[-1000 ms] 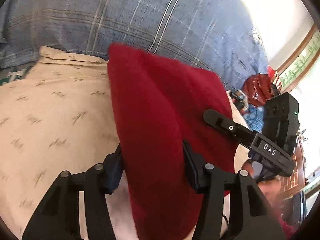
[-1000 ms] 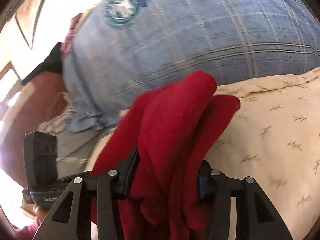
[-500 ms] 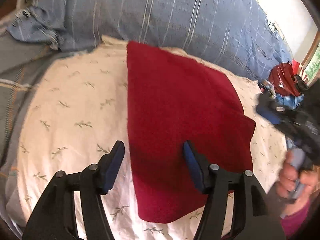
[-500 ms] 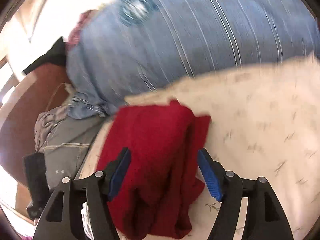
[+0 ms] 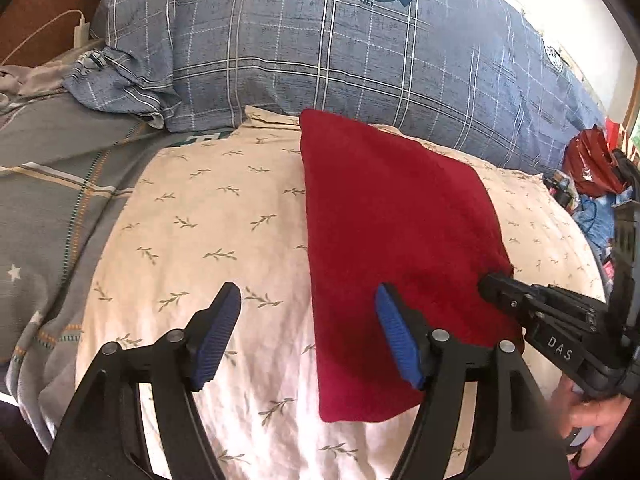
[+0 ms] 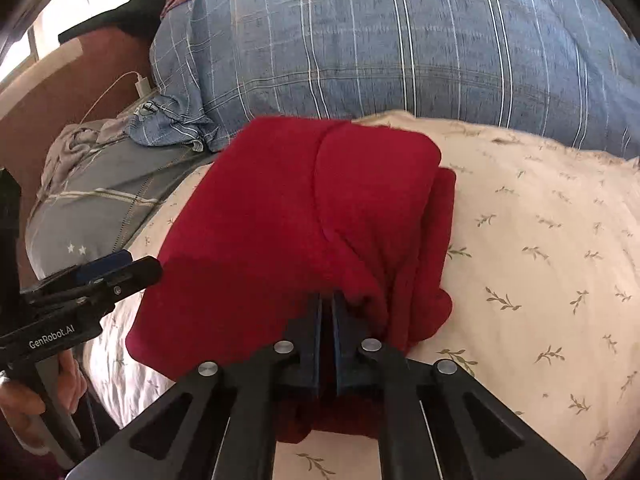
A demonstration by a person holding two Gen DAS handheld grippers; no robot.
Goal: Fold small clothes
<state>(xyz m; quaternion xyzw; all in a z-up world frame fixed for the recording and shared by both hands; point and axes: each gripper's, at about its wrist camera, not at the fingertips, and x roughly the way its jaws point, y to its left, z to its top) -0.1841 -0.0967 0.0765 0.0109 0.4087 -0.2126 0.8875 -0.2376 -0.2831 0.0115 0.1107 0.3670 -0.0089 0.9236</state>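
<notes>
The right gripper [image 6: 328, 308] has its 2 blue-padded fingers [image 6: 316, 332] pressed almost together, pinching the near edge of the red cloth [image 6: 288, 220] — a thin fold of fabric sits between the pads, with more of the cloth bunched under and just right of them. In the left wrist view the same gripper [image 5: 490, 282] reaches in from the right and its tip meets the cloth's right corner.

The left gripper [image 5: 308, 332] stands wide open and holds nothing. Its left finger [image 5: 216, 336] is over the bare cream sheet [image 5: 200, 220]; its right finger [image 5: 396, 340] overlaps the lower part of the red cloth [image 5: 392, 248], though whether the pad touches the fabric or hangs above it is hard to tell from this angle. In the right wrist view the left gripper [image 6: 116, 268] sits just beside the cloth's left edge, with the person's hand [image 6: 24, 404] below it.

The red cloth lies folded into a long rectangle on the cream sheet, which has small leaf sprigs printed on it. The far end of the cloth reaches the blue plaid pillow [image 5: 340, 52] — touching or nearly so. Left of the cloth, past the sheet's edge, lies a grey blanket [image 5: 52, 184] with stars and stripes. Right of the cloth, beyond the sheet, there is a red bag [image 5: 588, 168] among blue clutter.
</notes>
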